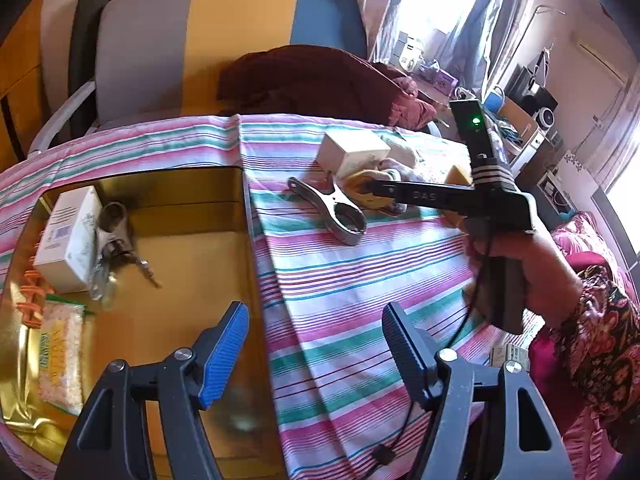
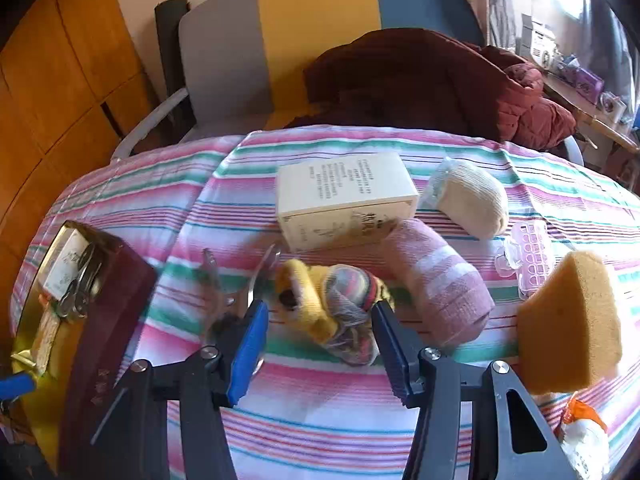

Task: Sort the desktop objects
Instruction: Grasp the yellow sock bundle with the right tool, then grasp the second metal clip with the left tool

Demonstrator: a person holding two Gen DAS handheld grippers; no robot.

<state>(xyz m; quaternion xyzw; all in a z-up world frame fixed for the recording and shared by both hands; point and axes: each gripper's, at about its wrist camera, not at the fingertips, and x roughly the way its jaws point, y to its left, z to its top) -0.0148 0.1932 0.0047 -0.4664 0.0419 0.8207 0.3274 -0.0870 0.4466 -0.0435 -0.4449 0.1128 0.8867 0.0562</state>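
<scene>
My left hand-held gripper point(image 1: 314, 354) released, empty, above gold tin point(image 1: 168, 240) edge. My right hand-held gripper point(image 2: 320, 344) released, jaws straddling yellow striped sock bundle point(image 2: 332, 304) on striped worktop point(image 2: 320, 420).

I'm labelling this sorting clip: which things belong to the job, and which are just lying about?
Job:
gold tin
metal clip
white box
yellow sock bundle
pink sock
cream sock
sponge

Lying about:
maroon jacket
striped chair
</scene>
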